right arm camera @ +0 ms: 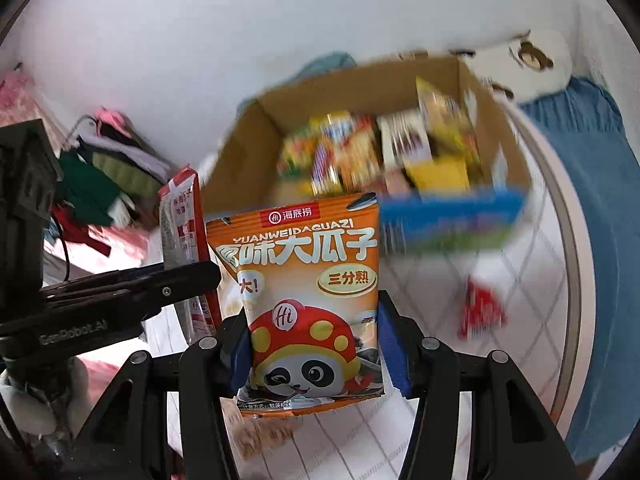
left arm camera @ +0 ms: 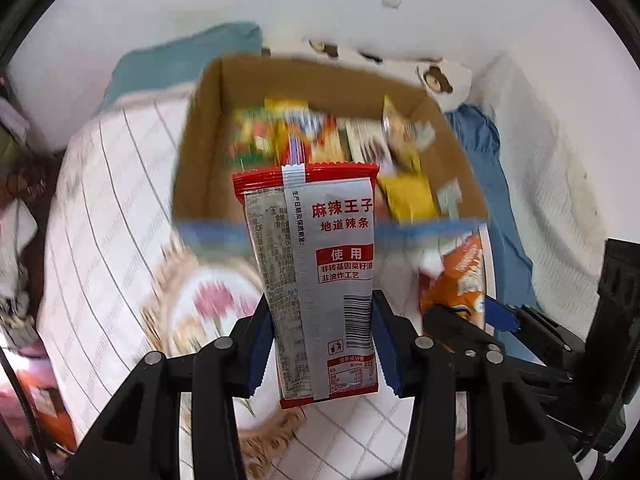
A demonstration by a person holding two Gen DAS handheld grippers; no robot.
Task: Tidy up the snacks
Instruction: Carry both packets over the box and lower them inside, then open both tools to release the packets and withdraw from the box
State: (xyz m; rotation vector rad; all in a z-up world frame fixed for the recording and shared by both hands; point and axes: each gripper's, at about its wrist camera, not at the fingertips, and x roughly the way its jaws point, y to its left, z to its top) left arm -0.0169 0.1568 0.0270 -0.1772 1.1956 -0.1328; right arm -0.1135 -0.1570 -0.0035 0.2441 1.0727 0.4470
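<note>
While the left gripper point(left arm camera: 320, 344) clamps the red-and-silver spicy-strip packet point(left arm camera: 316, 276) upright, the right gripper point(right arm camera: 316, 348) pinches the orange sunflower-seed bag point(right arm camera: 308, 296), both long axes pointing toward the cardboard box point(left arm camera: 208, 128).

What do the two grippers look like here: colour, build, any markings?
Both are black plastic with blue pads and round silver pins. The left gripper shows again at the right wrist view's left edge, lettered "GenRobot.AI". The right gripper matches it. No sleeves visible.

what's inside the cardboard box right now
The cardboard box holds a blurred jumble of snack packets, mostly yellow, red and green, some standing on edge. Its floor and anything under the packets are covered, so a count isn't possible.
</note>
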